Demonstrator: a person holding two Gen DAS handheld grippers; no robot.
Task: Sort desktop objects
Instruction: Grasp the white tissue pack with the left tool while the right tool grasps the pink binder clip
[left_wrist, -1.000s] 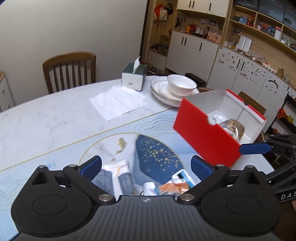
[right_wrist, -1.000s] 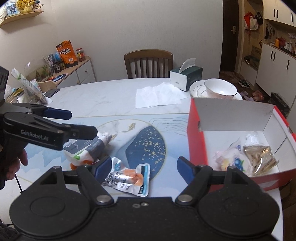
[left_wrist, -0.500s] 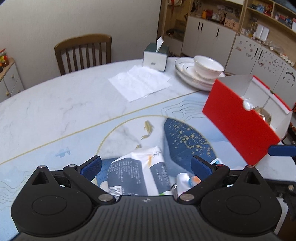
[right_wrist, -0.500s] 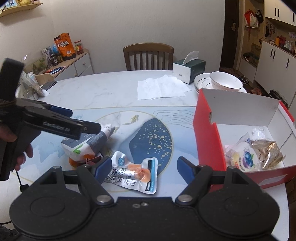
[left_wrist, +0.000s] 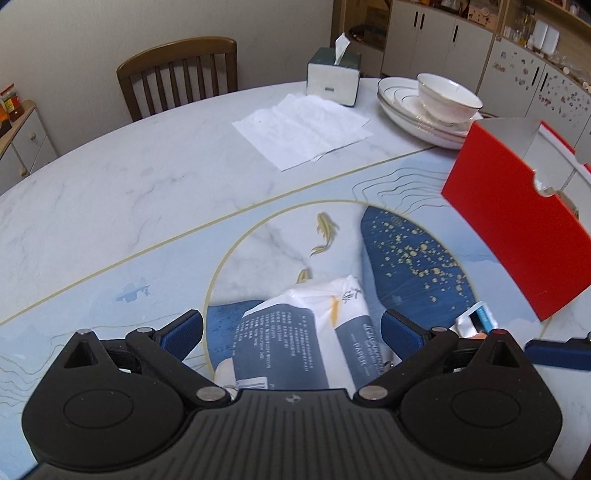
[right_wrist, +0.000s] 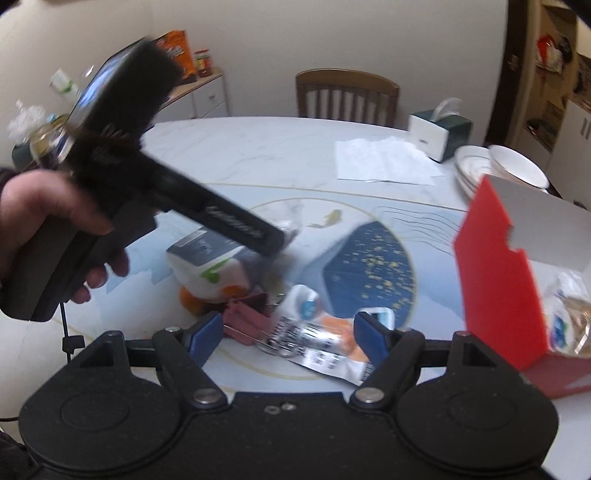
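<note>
- The counter (left_wrist: 110, 192), marble-patterned with a blue and gold inlay, fills more of the left wrist view than a second ago; that camera has dropped and swung left, so the chair (left_wrist: 177, 74) now sits nearer the middle.
- The red box (right_wrist: 498, 280) stands open at the counter's right side, with wrapped snacks (right_wrist: 569, 317) inside; in the left view it has slid toward the right edge and its inside is barely seen.
- The tissue pack (left_wrist: 306, 339), white with dark blue-grey printed panels, lies flat on the counter; half a second ago it lay ahead of the left tool (left_wrist: 291, 332), and now it lies between that tool's spread blue pads, which do not touch it.
- The hand (right_wrist: 55, 221) holding the left tool is blurred in the right view and has risen and tilted over the pack since the last frame.
- The snack packet (right_wrist: 321, 339), silver with orange and blue print, lies flat just right of the tissue pack; the right tool (right_wrist: 288, 332) hangs over it with pads wide apart, closer than before.
- A dark red clip (right_wrist: 247, 317) lies between pack and packet.
</note>
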